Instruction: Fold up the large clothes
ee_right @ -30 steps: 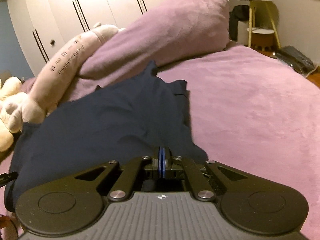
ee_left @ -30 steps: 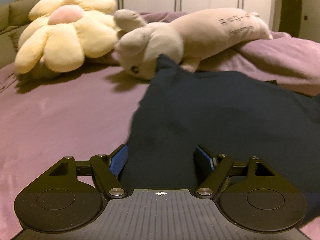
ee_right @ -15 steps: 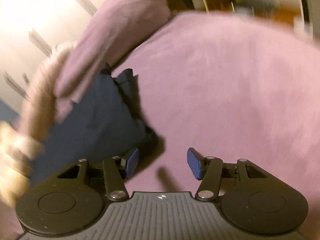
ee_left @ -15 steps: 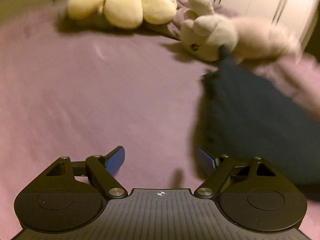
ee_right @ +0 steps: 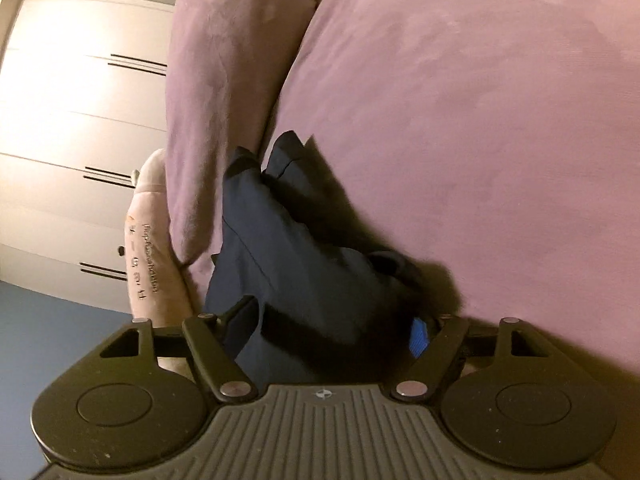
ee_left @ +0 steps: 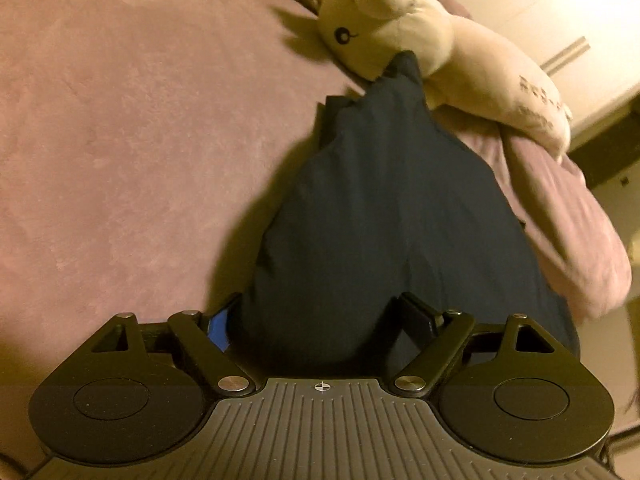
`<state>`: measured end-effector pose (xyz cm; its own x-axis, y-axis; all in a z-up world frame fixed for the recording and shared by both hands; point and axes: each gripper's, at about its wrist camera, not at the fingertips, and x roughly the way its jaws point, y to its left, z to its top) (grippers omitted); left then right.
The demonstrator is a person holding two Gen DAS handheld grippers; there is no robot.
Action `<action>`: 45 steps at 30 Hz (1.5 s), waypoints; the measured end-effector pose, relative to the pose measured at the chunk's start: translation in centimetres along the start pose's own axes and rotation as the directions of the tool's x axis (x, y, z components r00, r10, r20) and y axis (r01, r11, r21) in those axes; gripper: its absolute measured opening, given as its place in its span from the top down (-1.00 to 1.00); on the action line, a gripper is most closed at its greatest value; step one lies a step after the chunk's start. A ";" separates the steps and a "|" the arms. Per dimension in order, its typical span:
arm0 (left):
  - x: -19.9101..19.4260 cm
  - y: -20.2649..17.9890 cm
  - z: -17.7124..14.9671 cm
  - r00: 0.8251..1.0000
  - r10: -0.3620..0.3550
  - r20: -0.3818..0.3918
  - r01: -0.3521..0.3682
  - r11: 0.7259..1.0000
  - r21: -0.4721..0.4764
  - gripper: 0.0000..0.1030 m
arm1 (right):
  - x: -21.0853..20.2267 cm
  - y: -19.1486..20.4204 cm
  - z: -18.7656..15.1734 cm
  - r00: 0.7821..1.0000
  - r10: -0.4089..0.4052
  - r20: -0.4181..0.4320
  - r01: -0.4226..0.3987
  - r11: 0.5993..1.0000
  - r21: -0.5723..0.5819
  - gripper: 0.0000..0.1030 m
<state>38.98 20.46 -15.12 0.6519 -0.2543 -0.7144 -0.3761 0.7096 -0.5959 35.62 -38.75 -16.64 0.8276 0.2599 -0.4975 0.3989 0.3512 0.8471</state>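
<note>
Navy garment (ee_left: pixel 384 216) edge btwn both wide claws, bedspread (ee_left: pixel 120 140) bare beside.

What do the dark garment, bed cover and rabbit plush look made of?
Dark garment: thin matte woven cloth, probably; soft creases, no sheen.
Bed cover: mauve short-pile fleece or velour, judging by mottled nap.
Rabbit plush: cream plush fabric, stuffed; printed lettering on its body.

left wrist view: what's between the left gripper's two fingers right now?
The near end of the dark navy garment lies between the open fingers of the left gripper, over the purple bedspread. It shows in the left wrist view.
</note>
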 end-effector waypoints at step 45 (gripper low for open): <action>-15.4 -7.7 -12.6 0.984 0.009 0.179 -0.110 0.817 0.566 -0.48 | -10.4 9.6 -14.1 0.988 -0.133 0.080 0.142 0.573 -0.807 0.28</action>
<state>23.56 10.61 -4.15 0.7562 -0.1262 -0.6421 -0.0067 0.9797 -0.2004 25.30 -25.39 -5.98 0.7959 0.1384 -0.5894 0.0273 0.9643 0.2634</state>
